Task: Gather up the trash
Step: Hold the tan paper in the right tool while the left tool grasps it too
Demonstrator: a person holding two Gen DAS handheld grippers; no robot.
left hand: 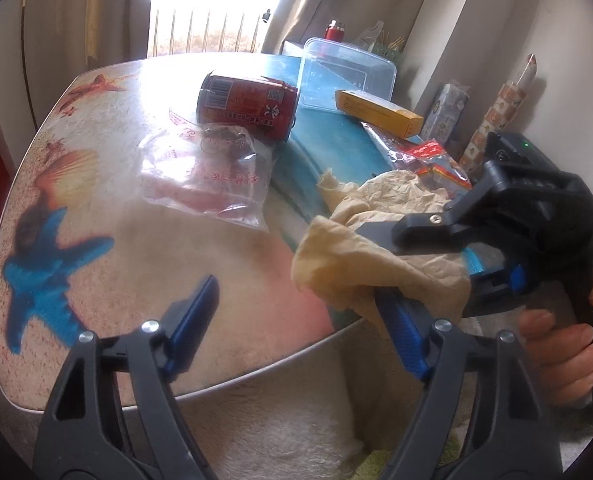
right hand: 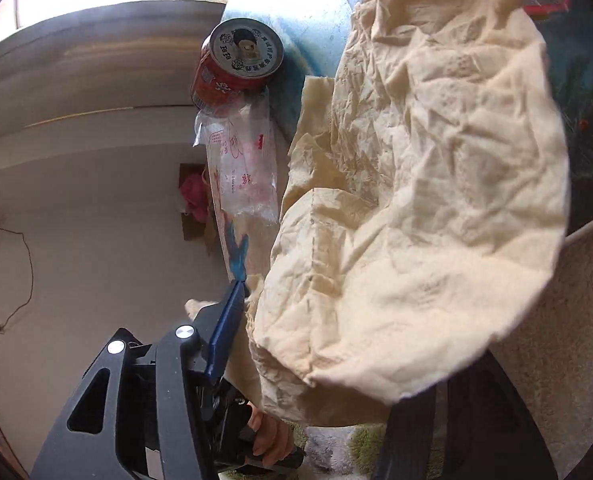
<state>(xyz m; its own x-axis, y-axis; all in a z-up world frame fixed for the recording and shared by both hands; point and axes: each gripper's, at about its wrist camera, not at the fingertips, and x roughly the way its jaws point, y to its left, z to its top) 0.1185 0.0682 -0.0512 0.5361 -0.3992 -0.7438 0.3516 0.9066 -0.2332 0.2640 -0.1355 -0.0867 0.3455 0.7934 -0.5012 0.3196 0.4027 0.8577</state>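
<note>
Curtained window behind, bright backlight; beach-print tabletop [left hand: 96, 280] (starfish, shells) fills the left wrist view, pale fluffy rug below its edge.

Trash on the tabletop, nothing visibly bagged or binned, no bin in either view:
- red can [left hand: 246, 106] on its side, upper centre of frame
- clear plastic bag [left hand: 208, 176] just in front of the can, touching or overlapping it
- yellow box [left hand: 378, 112] upper right, beside a clear plastic container [left hand: 348, 74]
- red foil wrapper [left hand: 424, 156] right of centre, partly under the crumpled paper

Crumpled tan paper [left hand: 380, 240] sits at the tabletop's near edge, right of centre. In the right wrist view the same paper [right hand: 436, 180] covers most of the frame, can [right hand: 236, 64] upper left.

Left gripper [left hand: 296, 328]: wide, nothing between its fingers; the paper's lower corner drapes onto its right finger [left hand: 404, 336], not clamped.

Right gripper [left hand: 436, 264]: partly spread around the paper, one finger above the sheet and one under. Pads don't look to be pressing, so I read the paper as loose in the gap, not held. Can't confirm contact on the lower finger; the paper hides it.

Progress: early. Paper is the item in hand, not secured. Can, bag, box, wrapper all left.
</note>
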